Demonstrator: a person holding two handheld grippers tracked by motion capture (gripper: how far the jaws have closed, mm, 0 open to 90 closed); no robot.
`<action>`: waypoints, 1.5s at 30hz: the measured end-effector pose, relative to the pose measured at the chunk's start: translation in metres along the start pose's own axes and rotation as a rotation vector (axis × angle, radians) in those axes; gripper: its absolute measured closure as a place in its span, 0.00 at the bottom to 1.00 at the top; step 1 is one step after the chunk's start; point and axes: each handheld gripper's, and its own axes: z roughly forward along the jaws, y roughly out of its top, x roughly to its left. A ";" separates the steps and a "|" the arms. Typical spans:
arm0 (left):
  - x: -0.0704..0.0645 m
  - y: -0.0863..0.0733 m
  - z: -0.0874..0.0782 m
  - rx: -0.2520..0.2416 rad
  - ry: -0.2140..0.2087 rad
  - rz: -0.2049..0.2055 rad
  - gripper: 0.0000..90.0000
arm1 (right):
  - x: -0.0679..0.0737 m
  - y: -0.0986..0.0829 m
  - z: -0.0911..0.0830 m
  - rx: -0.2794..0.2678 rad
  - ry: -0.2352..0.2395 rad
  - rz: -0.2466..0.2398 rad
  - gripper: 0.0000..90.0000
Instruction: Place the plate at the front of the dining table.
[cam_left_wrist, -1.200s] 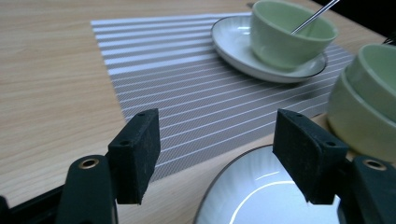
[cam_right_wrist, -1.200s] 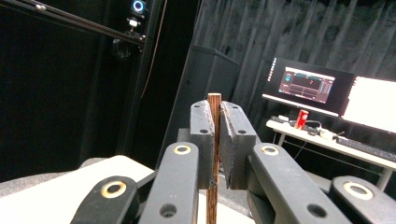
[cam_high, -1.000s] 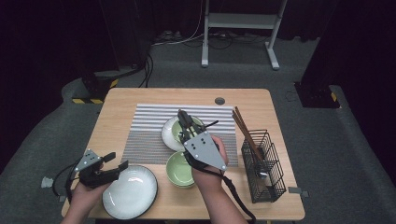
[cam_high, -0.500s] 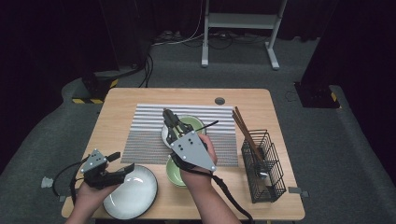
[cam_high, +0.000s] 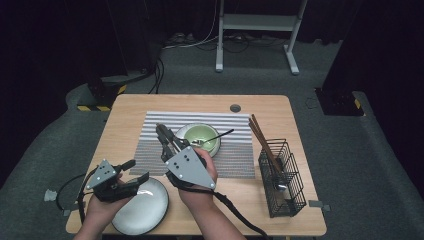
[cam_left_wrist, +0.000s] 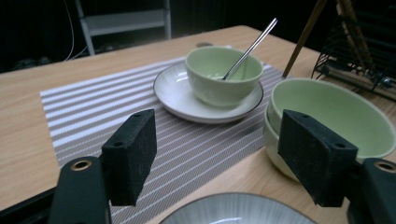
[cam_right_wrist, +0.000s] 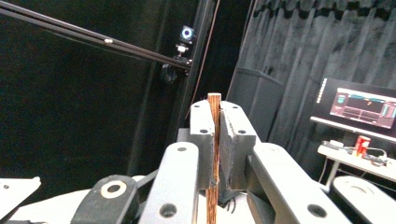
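The right tool (cam_high: 165, 135) is clamped on one wooden chopstick (cam_right_wrist: 214, 140) above the striped mat (cam_high: 150, 135); I judge it should be lowered level and let go only once supported. The left tool (cam_high: 131, 176) hangs wide apart over the grey plate (cam_high: 150, 215). On the bench (cam_high: 280, 107): one mat, one wire basket (cam_high: 290, 200), two plates, two bowls, one spoon (cam_high: 220, 135).

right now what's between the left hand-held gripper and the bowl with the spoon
In the left gripper view, bare striped placemat lies between the open left hand-held gripper and the saucer under the spoon bowl.
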 end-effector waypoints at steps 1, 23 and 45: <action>-0.001 0.001 0.000 -0.008 0.000 0.000 0.33 | 0.002 -0.001 0.000 0.000 0.007 0.001 0.94; -0.032 0.020 0.008 -0.128 -0.055 0.075 0.56 | 0.027 -0.011 0.004 0.011 0.093 0.072 0.94; -0.049 0.027 0.017 -0.237 -0.082 0.072 0.77 | 0.030 -0.022 0.001 0.025 0.113 0.131 0.94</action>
